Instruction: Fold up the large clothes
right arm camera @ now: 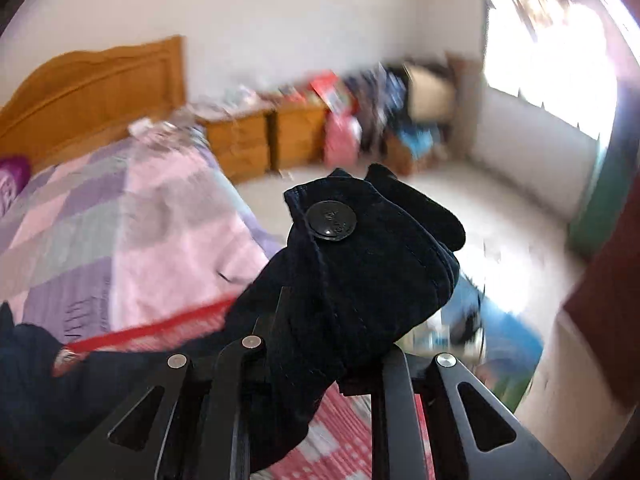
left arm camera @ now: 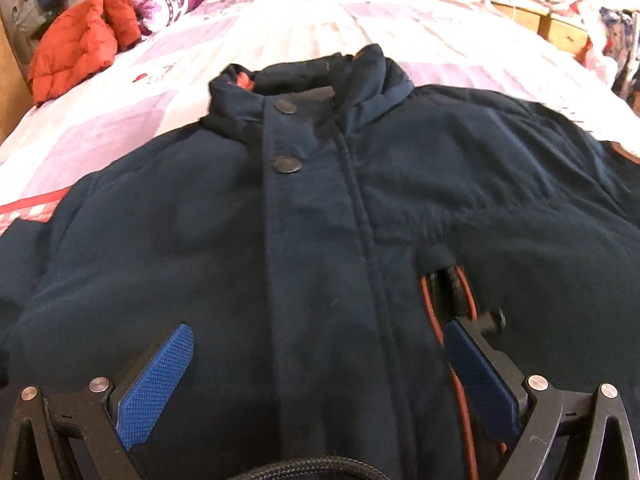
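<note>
The dark navy jacket [left arm camera: 320,240] is lying buttoned across the frame's middle under the spread-apart left gripper [left arm camera: 320,384], while the right gripper [right arm camera: 316,360] is clamping its snap-buttoned cuff [right arm camera: 360,264].

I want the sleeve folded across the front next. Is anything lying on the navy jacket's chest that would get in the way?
Nothing visible does. The navy jacket lies front-up on the bed with its chest bare. The open left tool hovers above the lower front, touching nothing. The right tool is shut on the cuff, lifted off the bed.
</note>
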{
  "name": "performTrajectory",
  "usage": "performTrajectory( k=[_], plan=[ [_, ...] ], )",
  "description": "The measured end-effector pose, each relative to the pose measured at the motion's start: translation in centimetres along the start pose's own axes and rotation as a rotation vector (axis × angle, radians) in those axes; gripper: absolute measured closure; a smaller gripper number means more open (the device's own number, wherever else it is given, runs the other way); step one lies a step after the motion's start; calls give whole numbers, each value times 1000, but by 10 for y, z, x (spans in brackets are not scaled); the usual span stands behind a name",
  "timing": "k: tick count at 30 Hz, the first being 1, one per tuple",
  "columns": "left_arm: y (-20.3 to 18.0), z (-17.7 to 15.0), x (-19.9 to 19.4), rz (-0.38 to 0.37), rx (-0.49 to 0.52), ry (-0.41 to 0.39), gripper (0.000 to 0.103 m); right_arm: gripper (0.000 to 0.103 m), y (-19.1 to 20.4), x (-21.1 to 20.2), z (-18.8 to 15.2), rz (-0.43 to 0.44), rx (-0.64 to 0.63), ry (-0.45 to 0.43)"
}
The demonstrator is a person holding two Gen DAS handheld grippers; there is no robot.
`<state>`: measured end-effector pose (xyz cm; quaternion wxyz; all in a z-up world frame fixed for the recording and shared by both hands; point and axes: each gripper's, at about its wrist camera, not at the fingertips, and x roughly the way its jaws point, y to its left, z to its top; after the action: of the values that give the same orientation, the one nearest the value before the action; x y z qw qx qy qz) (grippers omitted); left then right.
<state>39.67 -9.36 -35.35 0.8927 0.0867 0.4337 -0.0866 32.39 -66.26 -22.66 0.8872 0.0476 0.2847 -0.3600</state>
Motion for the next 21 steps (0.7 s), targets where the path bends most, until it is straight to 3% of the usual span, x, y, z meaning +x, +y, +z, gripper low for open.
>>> performTrajectory(
  k=[5, 9, 15, 21],
  plan=[
    [32, -13, -30, -5, -6, -17, 0, 84, 112, -57, 33, 120, -190, -139],
    [63, -27, -50, 3, -22, -31, 0, 84, 226, -102, 29, 266, -364, -215],
    [104, -43, -76, 29, -23, -71, 0, 84, 403, -155, -47, 456, -642, -227],
    [141, -63, -87, 43, -30, -86, 0, 84, 510, -166, -142, 526, -845, -145]
  ],
)
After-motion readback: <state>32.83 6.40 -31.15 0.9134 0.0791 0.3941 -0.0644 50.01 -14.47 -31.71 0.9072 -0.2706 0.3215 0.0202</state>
